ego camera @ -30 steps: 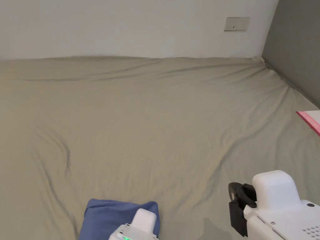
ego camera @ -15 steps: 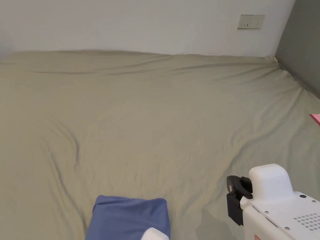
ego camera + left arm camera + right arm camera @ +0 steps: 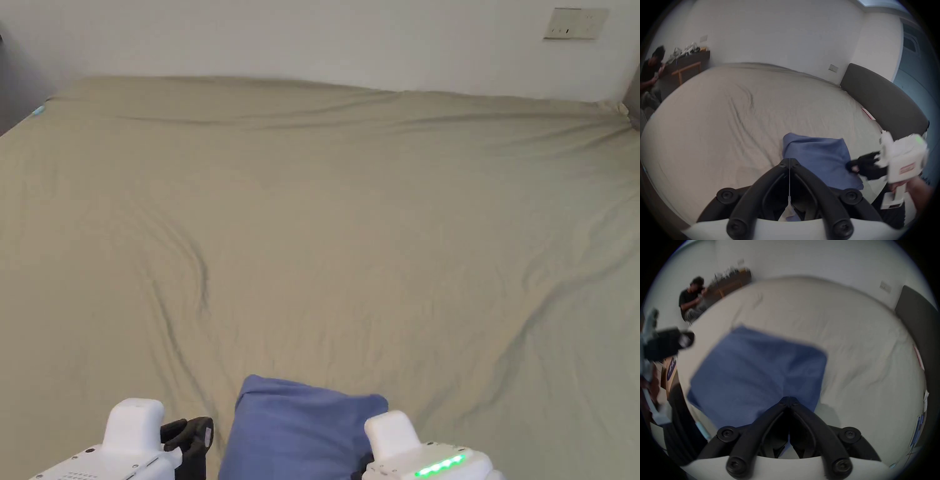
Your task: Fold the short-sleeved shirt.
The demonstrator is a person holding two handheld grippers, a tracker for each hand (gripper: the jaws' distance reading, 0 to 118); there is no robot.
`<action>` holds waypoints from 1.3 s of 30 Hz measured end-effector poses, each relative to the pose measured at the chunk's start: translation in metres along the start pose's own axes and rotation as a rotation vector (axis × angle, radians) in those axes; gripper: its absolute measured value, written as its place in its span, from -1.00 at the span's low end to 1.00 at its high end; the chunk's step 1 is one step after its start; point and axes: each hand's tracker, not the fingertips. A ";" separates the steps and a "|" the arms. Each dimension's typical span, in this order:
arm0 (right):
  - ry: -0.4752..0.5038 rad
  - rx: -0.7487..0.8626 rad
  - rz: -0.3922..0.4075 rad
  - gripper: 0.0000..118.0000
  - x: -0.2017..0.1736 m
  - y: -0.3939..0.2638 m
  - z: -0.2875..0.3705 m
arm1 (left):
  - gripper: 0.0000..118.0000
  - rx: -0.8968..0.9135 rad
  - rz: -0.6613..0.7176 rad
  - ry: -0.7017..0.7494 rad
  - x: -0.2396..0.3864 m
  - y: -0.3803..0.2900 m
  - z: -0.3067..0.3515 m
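- Since one second ago my head camera has turned to the left, so the wall socket (image 3: 575, 23) now sits at the top right corner; much of the shift in the picture comes from this turning.
- Half a second ago my right claw was far to the right of the shirt; now my right claw (image 3: 789, 400) is over the near right part of the blue shirt (image 3: 300, 428).
- My left claw (image 3: 789, 160) now shows at the bottom left in the head view, just beside the left edge of the shirt; before it was over the shirt.
- My left claw is pressed together with nothing between the jaws.
- My right claw is also pressed together; I cannot tell if it pinches the cloth under it.
- The shirt lies folded into a small rectangle on the beige bed sheet (image 3: 350, 237), at the near edge of the bed.
- A person (image 3: 688, 300) sits beside the far side of the bed, near a wooden table (image 3: 688, 68).
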 end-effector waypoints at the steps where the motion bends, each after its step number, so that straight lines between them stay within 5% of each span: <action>1: 0.021 0.003 -0.001 -0.97 0.000 -0.005 -0.007 | -0.87 -0.019 0.026 -0.014 -0.006 0.000 -0.003; 2: 0.020 0.077 0.006 -0.97 0.001 -0.006 -0.002 | -0.64 -0.036 0.057 -0.029 -0.012 0.000 -0.006; 5: 0.031 0.041 0.019 -0.97 0.002 0.002 0.002 | 0.55 -0.118 0.156 -0.115 -0.031 0.006 -0.023; 7: 0.040 0.024 0.046 -0.97 0.003 0.004 0.003 | 0.80 -0.168 0.220 -0.213 -0.039 0.011 -0.035; 15: 0.087 0.020 0.030 -0.97 0.013 0.004 0.001 | 0.77 -0.462 0.572 -0.571 -0.052 -0.001 -0.125; 18: 0.094 0.027 0.017 -0.97 0.013 0.002 0.000 | 0.70 -0.427 0.670 -0.649 -0.047 -0.007 -0.135; 19: 0.095 0.028 0.017 -0.97 0.014 0.002 0.001 | 0.39 -0.431 0.679 -0.587 -0.045 -0.011 -0.139; 20: 0.095 0.029 0.018 -0.97 0.014 0.002 0.001 | -0.23 -0.440 0.653 -0.490 -0.044 -0.017 -0.144; 22: 0.086 0.038 0.049 -0.97 0.011 -0.001 -0.002 | -0.45 -0.364 0.720 -0.593 -0.032 -0.030 -0.140; 28: 0.059 0.053 0.086 -0.97 0.009 0.003 0.016 | -0.48 -0.382 0.512 -0.435 -0.012 -0.009 -0.121; 31: 0.029 0.201 0.025 -0.97 0.019 0.012 0.053 | -0.47 -0.350 0.341 -0.337 0.001 0.002 -0.108; 34: -0.075 0.326 -0.034 -0.97 0.023 0.021 0.095 | -0.47 -0.334 0.177 -0.206 0.023 0.011 -0.088; 39: -0.198 0.474 0.027 -0.97 0.020 0.028 0.149 | -0.47 -0.295 -0.057 -0.045 0.037 0.017 -0.069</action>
